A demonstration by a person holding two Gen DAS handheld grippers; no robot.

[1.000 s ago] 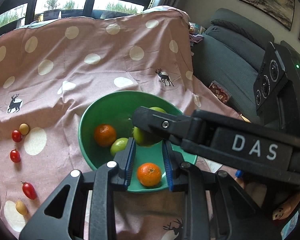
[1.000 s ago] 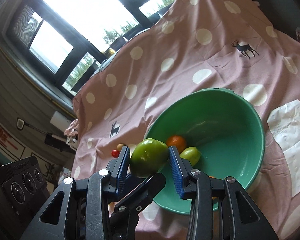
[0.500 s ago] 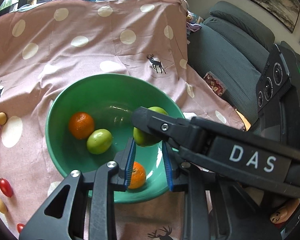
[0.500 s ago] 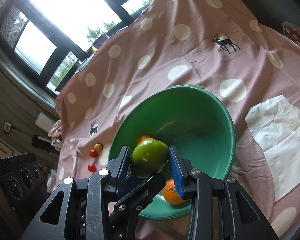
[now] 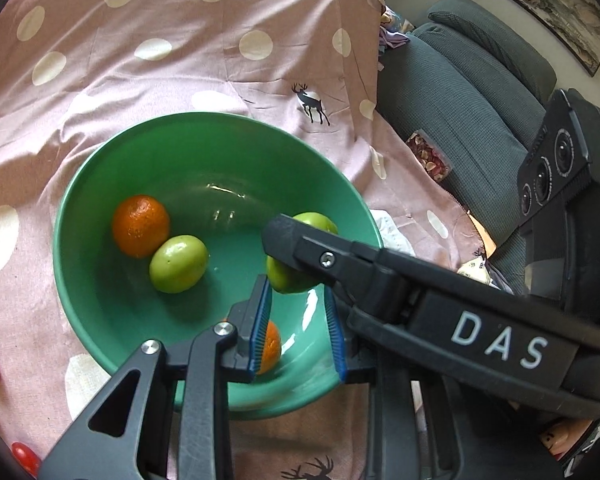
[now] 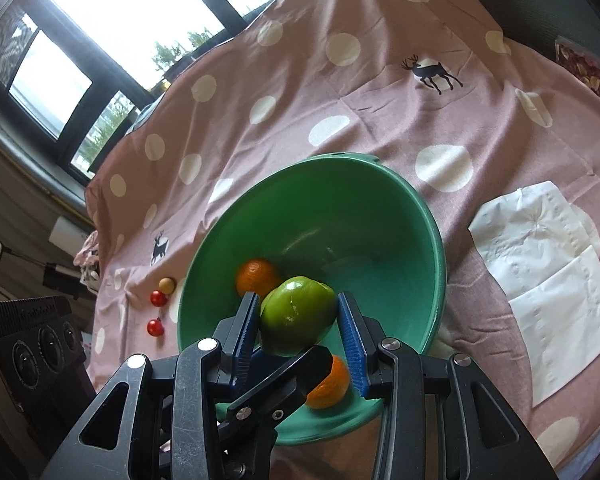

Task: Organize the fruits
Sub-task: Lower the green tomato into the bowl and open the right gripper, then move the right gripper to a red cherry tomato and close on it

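1. The right gripper (image 6: pixel 298 330), its blue-ribbed pads clamped on either side of a large glossy green apple-like fruit (image 6: pixel 298 314), holds that fruit over the near side of a deep round green plastic bowl (image 6: pixel 428 240) that sits on a pink cloth with white dots and black deer prints (image 6: pixel 340 80) covering the desk.

2. Seen from the left wrist, the same green fruit (image 5: pixel 300 256) hangs inside the bowl's rim (image 5: pixel 204 120), above the bowl floor and apart from the fruit already there.

3. The left gripper (image 5: pixel 298 320) grasps nothing: its jaws are drawn as near together as they go, with bare bowl floor showing in the gap between them, and it hangs over the bowl's near wall, just under the right gripper's finger.

4. Already in the bowl: a round orange mandarin (image 5: pixel 140 226) touching a smaller pale green oval fruit (image 5: pixel 178 258) on the side towards the desk's left edge, and a second mandarin (image 5: pixel 270 346) at the near wall, partly hidden behind a left pad.

5. Small red cherry tomatoes (image 6: pixel 156 312) and a small yellow one (image 6: pixel 167 285) lie on the cloth outside the bowl, towards the left edge.

6. The step in hand appears to be setting the green fruit down in the bowl.

7. The next move likely calls for lowering it to a bare patch of the floor, clear of the near mandarin and the left gripper, then opening the right jaws; the tomatoes look to be what is left.
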